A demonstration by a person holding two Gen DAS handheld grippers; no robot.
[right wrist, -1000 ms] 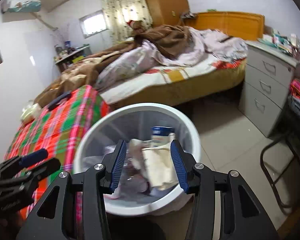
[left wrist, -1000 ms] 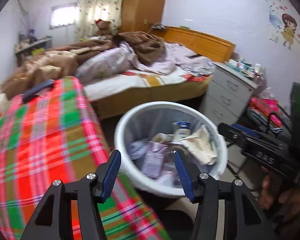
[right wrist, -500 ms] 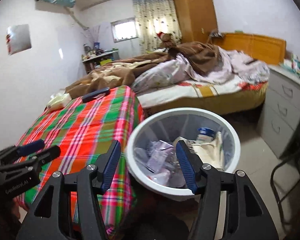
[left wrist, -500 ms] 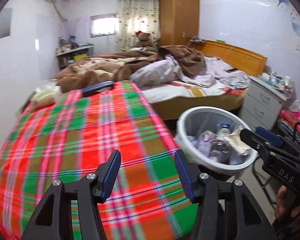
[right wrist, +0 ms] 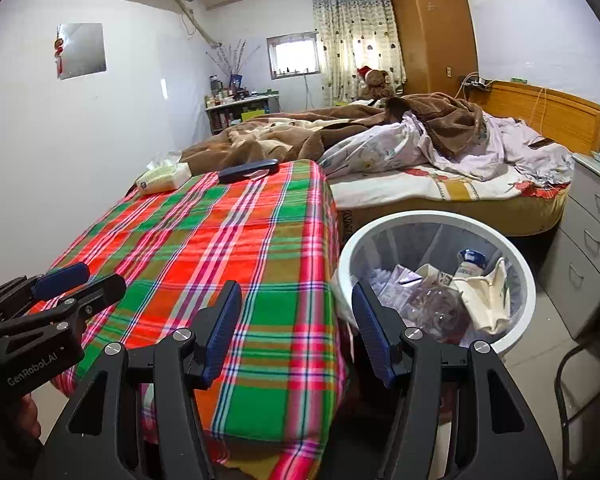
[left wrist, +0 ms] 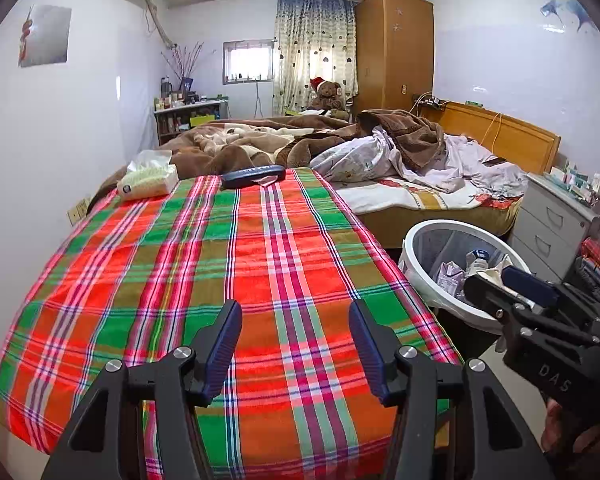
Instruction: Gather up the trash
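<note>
Left tongs (left wrist: 295, 338) hang above the near end of the worktop (left wrist: 204, 264), spread wide with nothing between the blue pads. In the left wrist view the plaid cloth covers the whole worktop; at its far end lie a tissue pack (left wrist: 148, 181) towards the left corner and a dark blue case (left wrist: 253, 174) near the middle. Off the worktop's right edge stands the white trash bin (left wrist: 414, 240) on the floor, with cartons, a bottle and crumpled paper (left wrist: 448, 276) inside. The right tongs (left wrist: 504, 286) show at the right edge of this view, held over the bin's near rim; from here I cannot tell how far apart their fingers stand. Behind the worktop is an unmade bed (left wrist: 420, 196) with brown blankets, and a grey drawer unit (left wrist: 556, 228) stands beside it.

Seen from the right wrist, the right tongs (right wrist: 296, 328) are also wide open and hold nothing, straddling the worktop's (right wrist: 228, 240) right edge and the trash bin (right wrist: 528, 292), whose rim sits just beside the right pad. Paper trash (right wrist: 488, 292) and a white bottle (right wrist: 470, 262) lie in the bin. The left tongs (right wrist: 80, 280) appear low on the left, over the worktop's near left corner.
</note>
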